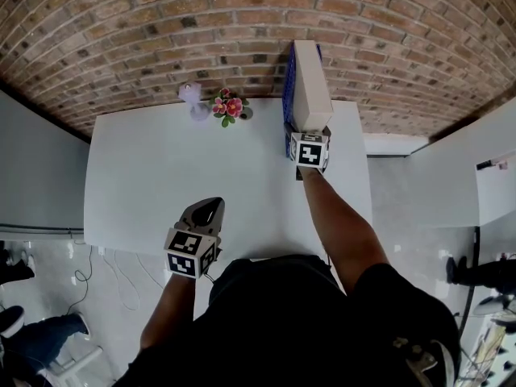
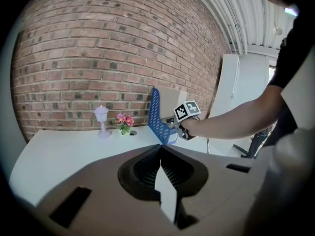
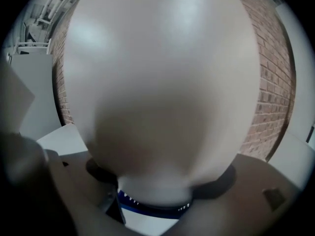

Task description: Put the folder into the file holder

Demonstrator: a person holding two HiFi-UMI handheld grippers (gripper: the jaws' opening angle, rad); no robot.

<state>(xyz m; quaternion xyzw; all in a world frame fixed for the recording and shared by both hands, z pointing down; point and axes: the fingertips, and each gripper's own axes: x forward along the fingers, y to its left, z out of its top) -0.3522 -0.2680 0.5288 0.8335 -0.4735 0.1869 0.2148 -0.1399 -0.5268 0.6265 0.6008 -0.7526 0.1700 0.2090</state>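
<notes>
In the head view, the pale folder stands upright inside the blue file holder at about 1 o'clock on the white surface, hard by the brick wall. The right claw reaches in at the folder's near end. The left claw hangs idle at 6 o'clock over the near edge, and a pot of pink flowers and a little lamp stand at 12 o'clock. The left gripper view shows its own claw closed together and empty, with the file holder at 12 o'clock beyond it. In the right gripper view the folder fills the frame between widely parted jaws whose pads seem to stand clear of it, with the holder's blue rim at 6 o'clock beneath. The folder looks seated, so little seems left beyond drawing the right claw away.
</notes>
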